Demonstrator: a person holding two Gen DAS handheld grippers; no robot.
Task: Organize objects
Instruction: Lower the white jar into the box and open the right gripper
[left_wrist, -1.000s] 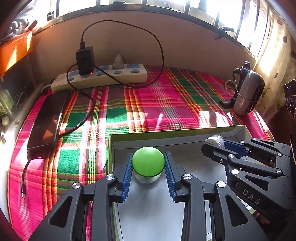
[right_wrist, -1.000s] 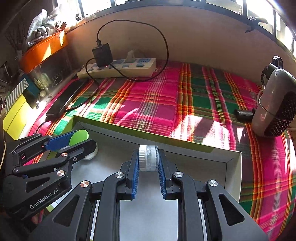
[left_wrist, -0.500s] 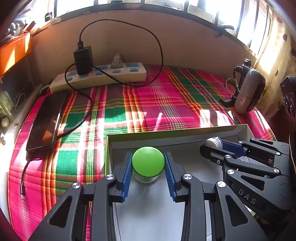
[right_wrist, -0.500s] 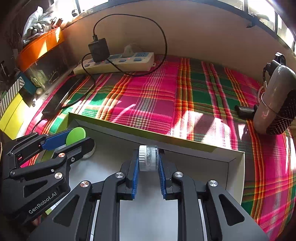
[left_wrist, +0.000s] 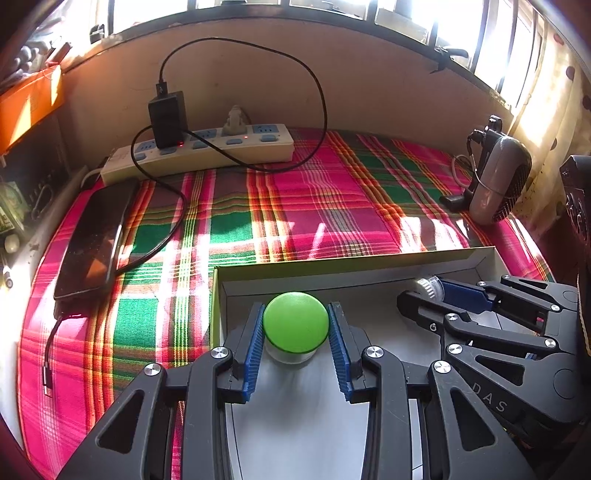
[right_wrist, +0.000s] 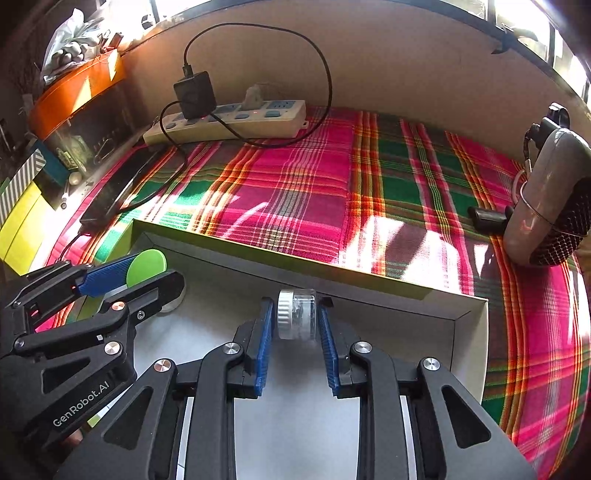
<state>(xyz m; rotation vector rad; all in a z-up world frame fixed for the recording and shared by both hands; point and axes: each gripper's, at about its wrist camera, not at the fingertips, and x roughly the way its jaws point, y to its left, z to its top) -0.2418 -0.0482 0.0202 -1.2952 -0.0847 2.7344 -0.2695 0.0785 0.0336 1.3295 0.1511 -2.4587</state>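
**Jars going down in the box**

Jaws first: your right gripper (right_wrist: 295, 328) has just been opening, and the pads now stand a little clear of the small clear jar (right_wrist: 297, 314) that lies between them. It rests on its side on the box floor, white cap toward the left, close to the far wall and nearer the right end. That reads as a release, so the jar looks delivered.

Your left gripper (left_wrist: 295, 345) brackets the green-lidded jar (left_wrist: 295, 322), which stands upright on the floor near the far left corner. The pads sit right at the lid's sides; no gap shows on the left, a thin one perhaps on the right, so you appear to be gripping it, though that is not certain. Keeping it upright suits a wide, flat-bottomed jar; the small one is steadier lying down.

Around both, the box (right_wrist: 469, 317) sits at the near edge of the plaid cloth (left_wrist: 332, 206). Farther off, a phone (left_wrist: 92, 240) lies along the cloth's left edge, a power strip (left_wrist: 199, 153) along its far edge, and a small fan (right_wrist: 546, 199) at the right.
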